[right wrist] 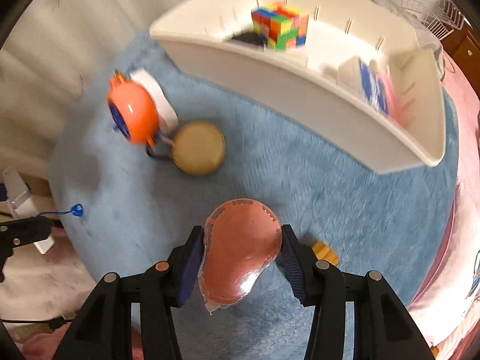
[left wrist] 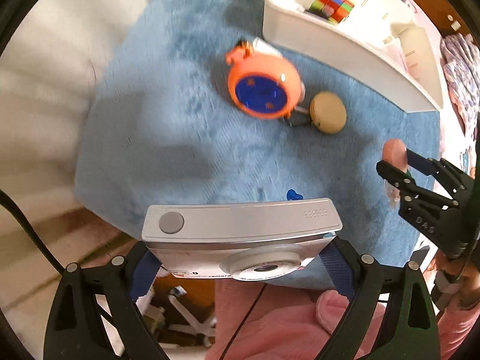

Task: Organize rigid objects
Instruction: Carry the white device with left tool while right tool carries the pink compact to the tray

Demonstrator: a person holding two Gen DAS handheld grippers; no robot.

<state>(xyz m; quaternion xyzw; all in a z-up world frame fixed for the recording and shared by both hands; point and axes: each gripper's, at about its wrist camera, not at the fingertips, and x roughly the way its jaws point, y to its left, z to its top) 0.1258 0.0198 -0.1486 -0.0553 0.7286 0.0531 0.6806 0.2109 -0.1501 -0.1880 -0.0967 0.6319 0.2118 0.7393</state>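
My left gripper is shut on a silver toy camera and holds it above the blue fluffy mat. My right gripper is shut on a pink teardrop-shaped case in clear wrap; it also shows in the left wrist view. An orange and blue round clock lies on the mat beside a tan round disc. A white organizer tray holds a colourful puzzle cube.
The tray's right end holds a blue and pink flat item. A small yellow block lies on the mat by my right fingers. A blue strap tab lies at the mat's left edge. Pink fabric lies below the mat.
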